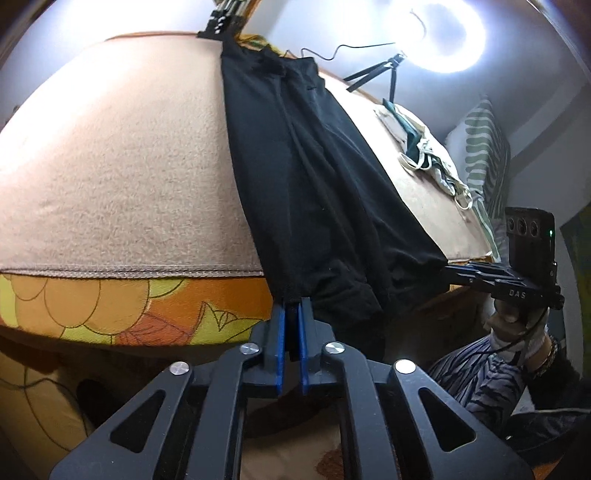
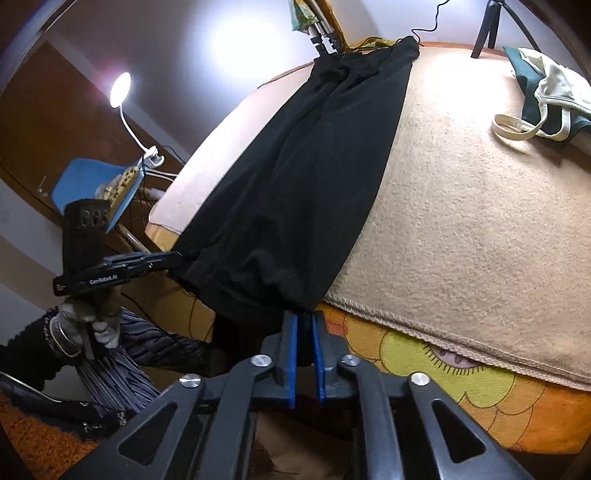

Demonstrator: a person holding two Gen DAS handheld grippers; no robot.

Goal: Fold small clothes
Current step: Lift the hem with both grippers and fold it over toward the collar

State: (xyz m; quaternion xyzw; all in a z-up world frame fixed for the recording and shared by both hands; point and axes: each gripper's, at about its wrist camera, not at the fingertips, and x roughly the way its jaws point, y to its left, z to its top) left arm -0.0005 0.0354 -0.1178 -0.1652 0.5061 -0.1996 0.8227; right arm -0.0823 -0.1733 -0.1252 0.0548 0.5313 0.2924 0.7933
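Note:
A pair of black trousers (image 1: 295, 166) lies stretched lengthwise over a beige blanket (image 1: 110, 166), waist at the far edge and leg hems at the near edge. My left gripper (image 1: 293, 306) is shut on one hem corner. My right gripper (image 2: 304, 317) is shut on the other hem corner of the trousers (image 2: 295, 184). The right gripper also shows in the left wrist view (image 1: 448, 271), pinching the hem from the right. The left gripper shows in the right wrist view (image 2: 177, 258), pinching it from the left.
A white and dark green garment (image 1: 424, 147) lies on the blanket (image 2: 461, 203) to the right of the trousers; it also shows in the right wrist view (image 2: 546, 99). A ring light (image 1: 443, 33) on a tripod stands at the back. An orange flowered sheet (image 1: 110, 306) hangs below the blanket. A blue chair (image 2: 92, 181) and desk lamp (image 2: 122, 88) stand left.

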